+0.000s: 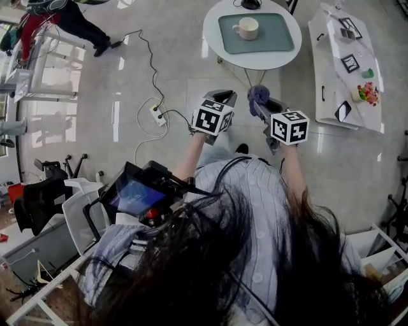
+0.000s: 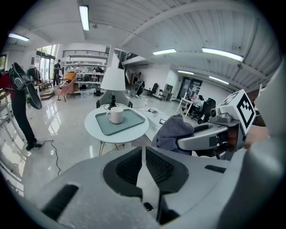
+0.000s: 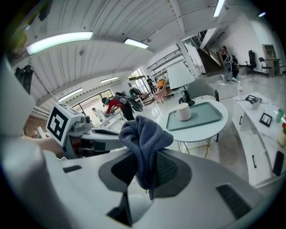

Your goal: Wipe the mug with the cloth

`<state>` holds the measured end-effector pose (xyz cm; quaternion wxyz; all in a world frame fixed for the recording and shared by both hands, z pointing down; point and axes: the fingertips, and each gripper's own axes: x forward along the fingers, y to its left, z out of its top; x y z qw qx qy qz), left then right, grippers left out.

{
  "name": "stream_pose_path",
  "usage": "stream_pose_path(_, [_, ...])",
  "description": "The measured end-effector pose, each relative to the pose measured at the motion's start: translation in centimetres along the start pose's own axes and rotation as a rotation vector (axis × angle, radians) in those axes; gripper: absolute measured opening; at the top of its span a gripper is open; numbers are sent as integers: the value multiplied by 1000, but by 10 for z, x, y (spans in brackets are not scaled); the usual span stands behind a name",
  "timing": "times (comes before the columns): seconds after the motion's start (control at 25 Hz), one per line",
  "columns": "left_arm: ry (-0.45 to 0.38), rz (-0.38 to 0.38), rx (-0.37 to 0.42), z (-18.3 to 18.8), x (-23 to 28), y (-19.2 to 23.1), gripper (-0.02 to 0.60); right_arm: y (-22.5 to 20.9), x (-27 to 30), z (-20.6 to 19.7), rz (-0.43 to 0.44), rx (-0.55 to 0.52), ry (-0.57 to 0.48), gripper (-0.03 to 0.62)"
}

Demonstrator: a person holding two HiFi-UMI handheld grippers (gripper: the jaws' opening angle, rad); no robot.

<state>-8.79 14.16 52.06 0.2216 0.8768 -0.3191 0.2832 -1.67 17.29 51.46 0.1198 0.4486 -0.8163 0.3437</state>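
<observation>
A cream mug (image 1: 246, 28) stands on a teal tray (image 1: 279, 38) on a round white table (image 1: 217, 44), well ahead of both grippers. In the left gripper view the mug (image 2: 116, 115) is left of centre and far off. My right gripper (image 1: 261, 107) is shut on a blue-grey cloth (image 1: 257, 97), which bunches up above the jaws (image 3: 144, 143). My left gripper (image 1: 223, 99) is held beside it at the same height, jaws together with nothing between them (image 2: 142, 154). The cloth (image 2: 173, 133) also shows to its right.
A long white cabinet (image 1: 331, 76) with small items stands right of the table. A power strip (image 1: 158, 114) and its cable lie on the glossy floor to the left. A white lamp (image 2: 113, 80) rises behind the table. A person (image 1: 64, 19) stands far left.
</observation>
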Motion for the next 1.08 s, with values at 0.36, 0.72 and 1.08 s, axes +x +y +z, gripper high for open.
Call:
stream_pose_path(0.36, [-13, 13, 12, -10, -18, -16, 40, 19, -9, -14, 23, -34, 11, 95])
stream_pose_path(0.72, [0, 18, 7, -18, -20, -18, 40, 22, -9, -20, 32, -32, 21, 95])
stream_pose_path(1.08, [4, 11, 9, -20, -17, -18, 40, 17, -10, -23, 17, -19, 24, 95])
